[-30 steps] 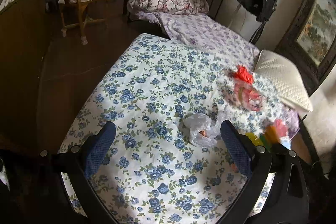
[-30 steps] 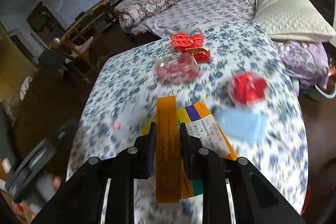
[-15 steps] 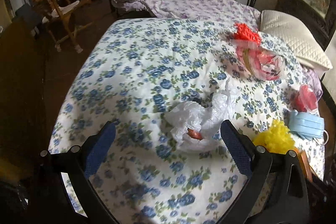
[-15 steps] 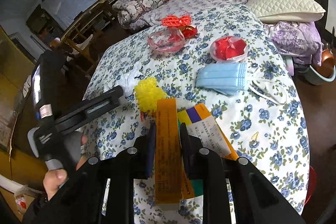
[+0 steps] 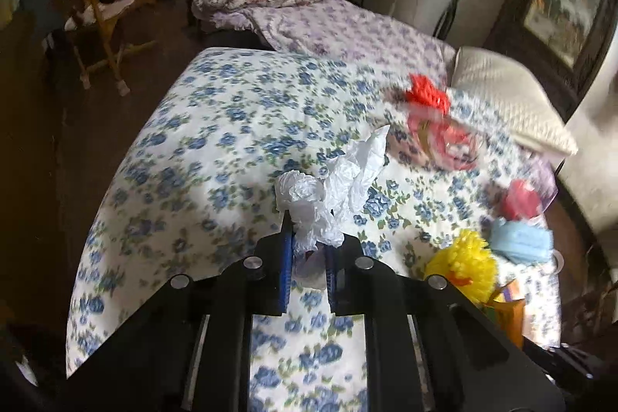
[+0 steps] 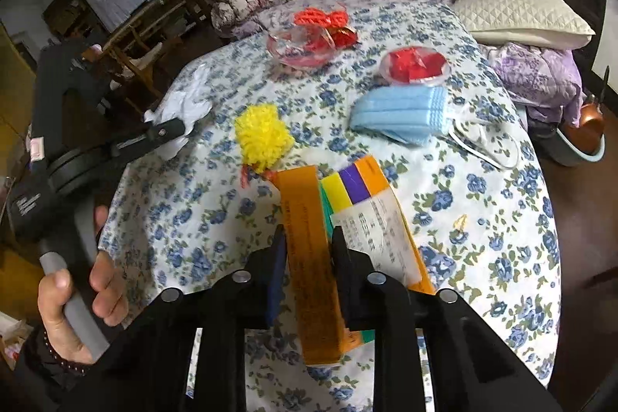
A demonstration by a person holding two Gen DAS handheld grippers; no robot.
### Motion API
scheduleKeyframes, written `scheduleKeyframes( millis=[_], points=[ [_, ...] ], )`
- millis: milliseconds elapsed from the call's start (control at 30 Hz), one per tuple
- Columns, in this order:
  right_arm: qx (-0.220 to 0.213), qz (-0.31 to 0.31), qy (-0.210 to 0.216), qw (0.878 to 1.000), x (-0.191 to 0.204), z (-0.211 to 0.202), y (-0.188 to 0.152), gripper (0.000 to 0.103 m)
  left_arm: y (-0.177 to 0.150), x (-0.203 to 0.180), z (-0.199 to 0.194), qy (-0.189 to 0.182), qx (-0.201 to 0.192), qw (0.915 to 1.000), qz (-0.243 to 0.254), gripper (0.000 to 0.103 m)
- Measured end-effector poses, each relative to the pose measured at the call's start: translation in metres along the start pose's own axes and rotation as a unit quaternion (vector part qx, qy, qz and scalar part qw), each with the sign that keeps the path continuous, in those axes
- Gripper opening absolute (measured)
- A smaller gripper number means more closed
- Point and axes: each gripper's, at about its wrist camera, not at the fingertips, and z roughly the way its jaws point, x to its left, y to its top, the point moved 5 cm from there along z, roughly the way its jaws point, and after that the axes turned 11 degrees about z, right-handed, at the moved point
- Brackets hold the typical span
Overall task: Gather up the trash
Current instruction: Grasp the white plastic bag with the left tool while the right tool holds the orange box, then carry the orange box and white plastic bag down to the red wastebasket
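My left gripper (image 5: 308,250) is shut on a crumpled white plastic bag (image 5: 328,192) and holds it over the blue-flowered tablecloth (image 5: 216,141). The bag and the left gripper also show in the right wrist view (image 6: 181,103) at the table's left edge. My right gripper (image 6: 309,242) is shut on an orange cardboard box (image 6: 309,257) with yellow, purple and green stripes and a white label. The box sits low over the near part of the table (image 6: 483,219).
On the table lie a yellow pom-pom (image 6: 262,138), a blue face mask (image 6: 401,114), a clear lid holding red wrappers (image 6: 415,64), a pink glass dish (image 6: 301,45) and a red knot ornament (image 6: 320,16). A bed with a white pillow (image 6: 517,10) stands behind.
My left gripper has closed on the white plastic bag and lifted it. My right gripper keeps hold of the orange box and has barely moved.
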Motion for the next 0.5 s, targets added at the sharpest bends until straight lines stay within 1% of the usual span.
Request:
scheduleKeyframes(
  millis=[100,200,267,333,500],
  points=[
    [-0.02,-0.001,0.015,1.0,0.003,-0.011,-0.001,0.021,-0.007,0.008,-0.028,-0.017,-0.014,0.9994,-0.028,0.015],
    [-0.034,0.0,0.026,0.999,0.006,-0.019,0.001,0.021,-0.012,0.008,-0.055,-0.03,-0.041,0.9981,-0.035,0.015],
    [-0.042,0.005,0.034,0.999,0.008,-0.024,0.002,0.021,-0.017,0.006,-0.064,-0.036,-0.048,0.9975,-0.037,0.015],
    [-0.047,0.009,0.041,0.998,0.01,-0.031,0.002,0.021,-0.022,0.0,-0.07,-0.045,-0.048,0.9972,-0.036,0.015],
    [-0.063,0.026,0.058,0.996,0.006,-0.053,-0.004,0.021,-0.031,-0.025,-0.084,-0.054,-0.053,0.997,-0.014,0.015]
  ],
)
